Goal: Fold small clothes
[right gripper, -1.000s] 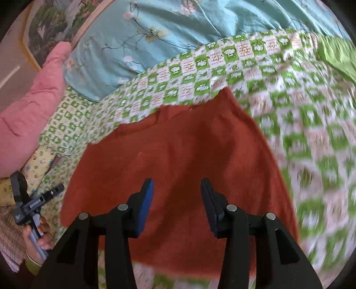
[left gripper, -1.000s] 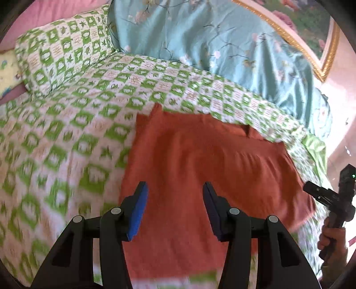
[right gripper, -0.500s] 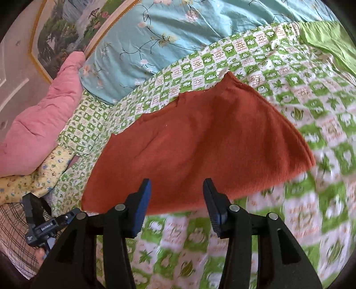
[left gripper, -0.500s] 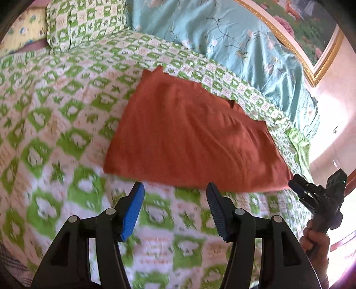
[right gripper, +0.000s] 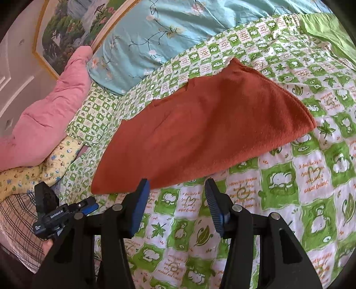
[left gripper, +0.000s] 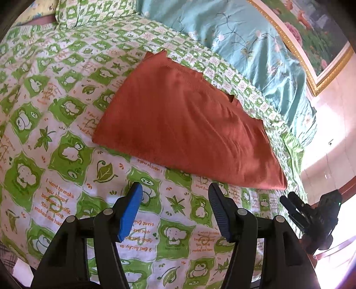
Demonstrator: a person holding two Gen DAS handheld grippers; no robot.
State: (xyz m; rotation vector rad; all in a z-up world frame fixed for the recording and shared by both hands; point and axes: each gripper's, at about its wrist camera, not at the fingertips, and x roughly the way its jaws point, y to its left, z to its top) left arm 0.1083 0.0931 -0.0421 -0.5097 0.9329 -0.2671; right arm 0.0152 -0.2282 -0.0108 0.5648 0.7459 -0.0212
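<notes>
A rust-orange garment (left gripper: 184,124) lies folded flat on the green-and-white patterned bedspread (left gripper: 66,155). In the right wrist view the garment (right gripper: 200,133) fills the middle, with its near hem just beyond the fingertips. My left gripper (left gripper: 174,189) hovers over bare bedspread short of the near hem; its jaws are opening with nothing between them. My right gripper (right gripper: 176,182) stands open at the hem's edge and holds nothing. Each view shows the other gripper at the side: the right gripper (left gripper: 311,215) and the left gripper (right gripper: 64,211).
A blue floral quilt (left gripper: 244,44) is bunched along the far side under a framed painting (left gripper: 311,33). A pink pillow (right gripper: 49,117), a checked pillow (left gripper: 89,11) and a yellow printed cloth (right gripper: 26,173) lie at the head end. Plaid fabric (right gripper: 17,222) is at the near left.
Both grippers have drawn back from above the orange garment to the bedspread in front of it, and their jaws have widened. The garment stays flat on the bed.
</notes>
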